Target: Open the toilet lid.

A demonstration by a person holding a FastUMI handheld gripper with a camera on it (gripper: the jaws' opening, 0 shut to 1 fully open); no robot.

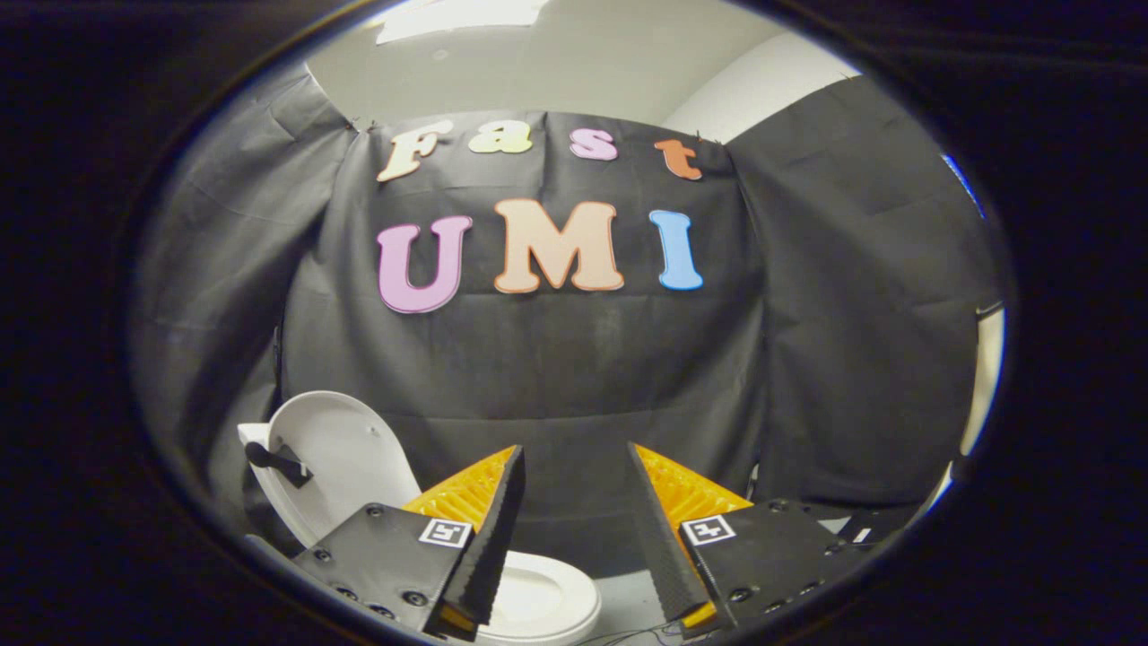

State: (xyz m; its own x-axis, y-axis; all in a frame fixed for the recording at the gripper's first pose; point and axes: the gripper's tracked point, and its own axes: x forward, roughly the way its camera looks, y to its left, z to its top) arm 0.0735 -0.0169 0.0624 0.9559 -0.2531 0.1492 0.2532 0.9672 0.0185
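Fingers [574, 467] spread apart, empty; toilet lid [345, 458] already stands raised at 9 o'clock above the seat [547, 601]. Withdraw straight back without nudging it.

White toilet lid [336, 453] raised upright — open, leaning back, white seat ring [543, 606] uncovered below it
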